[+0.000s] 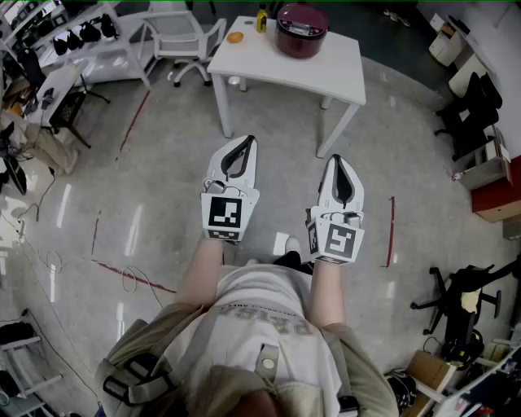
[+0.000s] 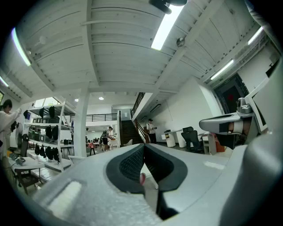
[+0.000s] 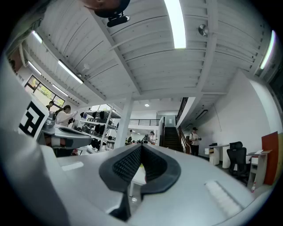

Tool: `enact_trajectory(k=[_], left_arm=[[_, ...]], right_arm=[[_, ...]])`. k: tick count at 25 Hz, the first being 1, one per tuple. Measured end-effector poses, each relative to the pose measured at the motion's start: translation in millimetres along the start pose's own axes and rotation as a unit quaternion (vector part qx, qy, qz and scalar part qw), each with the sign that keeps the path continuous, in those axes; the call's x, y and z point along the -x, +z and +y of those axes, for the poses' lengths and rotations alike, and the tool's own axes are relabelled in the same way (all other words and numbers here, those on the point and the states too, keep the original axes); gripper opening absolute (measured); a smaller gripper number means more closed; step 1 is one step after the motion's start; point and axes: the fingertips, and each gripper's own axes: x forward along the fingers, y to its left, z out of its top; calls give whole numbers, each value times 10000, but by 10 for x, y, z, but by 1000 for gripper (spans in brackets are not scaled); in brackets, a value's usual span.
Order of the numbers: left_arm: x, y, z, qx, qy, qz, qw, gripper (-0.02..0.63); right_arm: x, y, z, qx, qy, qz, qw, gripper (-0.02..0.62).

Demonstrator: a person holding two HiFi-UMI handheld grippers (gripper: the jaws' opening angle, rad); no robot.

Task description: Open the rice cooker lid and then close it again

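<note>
Nearest the lens, a white T-shirt (image 1: 260, 322) and two bare forearms (image 1: 199, 273) stretched forward, seen from steeply above. At the end of the left one, the left gripper (image 1: 247, 140), white, with a black-and-white marker cube (image 1: 225, 216) at its rear. Jaws pressed together, dark ribbed pads meeting along one line, nothing between them. At the end of the other, the right gripper (image 1: 336, 159), just beside the first and roughly level with it, with a second marker cube (image 1: 338, 242) at its back. Jaws likewise closed tight and empty.

Both over bare grey floor (image 1: 163, 204), pointing toward a white table (image 1: 269, 65) well ahead and touching nothing. On that table, near its far edge and right of the middle, the rice cooker (image 1: 301, 31): round, dark red, with its lid (image 1: 303, 23) down. Left of it on the same top, a small orange thing (image 1: 235, 37) and a yellow bottle (image 1: 262, 18). Left of the table, a white chair (image 1: 183, 37) on castors. Thin red tape lines (image 1: 134, 122) across the floor.

In the gripper views, beyond the closed pads, a tall hall with white ceiling beams and strip lights. At its far end, a dark staircase (image 2: 130, 131) with a person (image 2: 151, 130) standing beside it.
</note>
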Motion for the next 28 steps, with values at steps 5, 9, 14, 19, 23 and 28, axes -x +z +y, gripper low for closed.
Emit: enact_trajectory(k=[5,9,14,19,23,28], left_arm=[[-44,-47,68,15,7,23,10000,8],[-64,-83,140,30,12,35,10000,9],[-84,-101,194,32,1,59,10000,9],[-99,-142,227,107,-11,119,9999,9],[-126,-142,268,271,-42,163,9995,50],[-153,-130,265,252,-216,276,9991,285]], right_arm=[[-79,-31,45,47,24,26,10000,0],[-135,-67,106,75,45,69,9999,0],[-170,-98,122,34,23,124,9999,0],[-180,-104,93,-404,51,10,9992,2],[-214,-98,76,-658,143,-46,9977,109],[-241,-92,64,-736,171,-15,9971,216]])
